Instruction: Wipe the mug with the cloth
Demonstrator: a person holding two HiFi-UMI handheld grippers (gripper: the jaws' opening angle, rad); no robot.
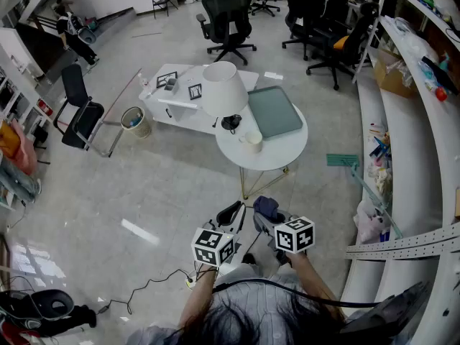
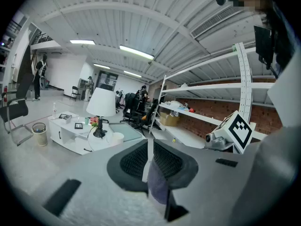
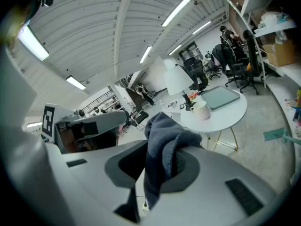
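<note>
**A:** Where is the mug (image 1: 251, 141)?

**B:** On the round white counter (image 1: 287, 157) ahead of you, beside the lamp (image 1: 223, 88) and green mat (image 1: 274, 111), well apart from both tongs.

**A:** And the tongs?

**B:** Your right tongs (image 3: 155, 168) grip the dark cloth (image 3: 164, 135). Your left tongs (image 2: 148, 161) are nearly closed. The floor (image 1: 165, 192) is glossy grey, and shelves (image 1: 402, 157) run along your right.

The left tool (image 1: 231, 215) and the right tool (image 1: 260, 220) are each built as a pale grey body, with black dimpled pads set in dark rounded cups. The left one is topped by a white cube (image 1: 213, 246) printed with black square markers, the right one by a matching cube (image 1: 295, 234). A grey top (image 1: 262, 313) is worn, crossed by a thin black cable (image 1: 273, 282). Dark hair (image 1: 237, 329) is seen nearest.
</note>
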